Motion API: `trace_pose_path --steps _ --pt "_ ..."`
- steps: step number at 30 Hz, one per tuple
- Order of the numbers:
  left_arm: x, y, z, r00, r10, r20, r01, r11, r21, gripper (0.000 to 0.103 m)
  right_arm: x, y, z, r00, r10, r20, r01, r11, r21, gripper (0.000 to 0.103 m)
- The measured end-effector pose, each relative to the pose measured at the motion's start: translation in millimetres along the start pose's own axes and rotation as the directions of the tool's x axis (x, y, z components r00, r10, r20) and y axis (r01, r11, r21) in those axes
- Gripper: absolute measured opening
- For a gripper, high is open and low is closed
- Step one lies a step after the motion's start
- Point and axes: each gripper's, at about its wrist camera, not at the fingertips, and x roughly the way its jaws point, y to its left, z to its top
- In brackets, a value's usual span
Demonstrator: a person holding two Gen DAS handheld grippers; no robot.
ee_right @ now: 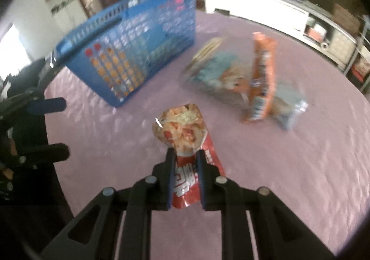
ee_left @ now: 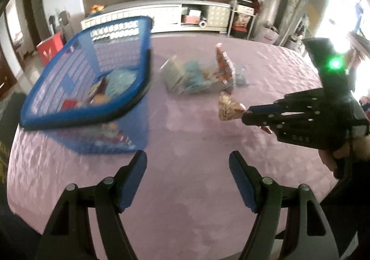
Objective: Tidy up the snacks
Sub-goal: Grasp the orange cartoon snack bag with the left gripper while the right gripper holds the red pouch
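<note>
My right gripper [ee_right: 185,156] is shut on a small red snack packet [ee_right: 182,135] with a clear window of pale strips, held above the purple tablecloth; in the left wrist view the same snack packet [ee_left: 229,106] sticks out of the right gripper [ee_left: 248,113]. A blue slotted basket [ee_left: 76,79] with several snacks inside stands at the left, and in the right wrist view the basket [ee_right: 138,35] is beyond the packet. My left gripper [ee_left: 187,162] hangs open over bare cloth with nothing between its fingers. A pale blue bag [ee_right: 222,75] and an orange packet [ee_right: 262,75] lie together past the held packet.
The round table [ee_left: 185,139] has a purple cloth; its edge curves close at the right and front. A white low cabinet [ee_left: 161,14] and a wire shelf [ee_left: 245,5] stand behind the table. A hand [ee_left: 333,156] holds the right gripper.
</note>
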Motion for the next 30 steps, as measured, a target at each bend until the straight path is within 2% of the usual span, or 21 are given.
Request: trace_pose_path --steps 5,7,10,16,20,24,30 --pt "5 -25 29 1.0 -0.018 0.013 0.017 0.998 0.058 0.072 -28 -28 -2 0.995 -0.06 0.076 0.053 0.994 0.091 0.021" --pt "10 -36 43 1.0 -0.023 0.016 0.022 0.997 0.074 0.072 -31 -40 8 0.99 -0.089 0.108 0.075 0.989 0.129 0.021" --pt "23 -46 64 0.997 -0.071 -0.009 0.072 0.995 0.067 0.072 -22 -53 27 0.98 -0.128 0.149 0.098 0.976 0.193 0.021" --pt "57 -59 112 0.994 -0.096 -0.047 0.098 0.995 0.025 0.071 -26 -75 44 0.959 -0.184 0.216 0.12 0.953 0.28 0.021" --pt "83 -59 131 0.995 -0.072 -0.072 0.073 0.997 0.008 0.071 -23 -94 54 0.951 -0.205 0.23 0.119 0.933 0.34 0.021" --pt "109 -63 144 0.994 -0.038 -0.106 0.044 0.998 0.048 0.071 -13 -108 59 0.945 -0.217 0.243 0.111 0.915 0.388 0.021" --pt "143 -58 156 0.988 -0.019 -0.152 0.024 0.999 0.031 0.07 2 -125 53 0.957 -0.214 0.195 0.116 0.899 0.422 0.021"
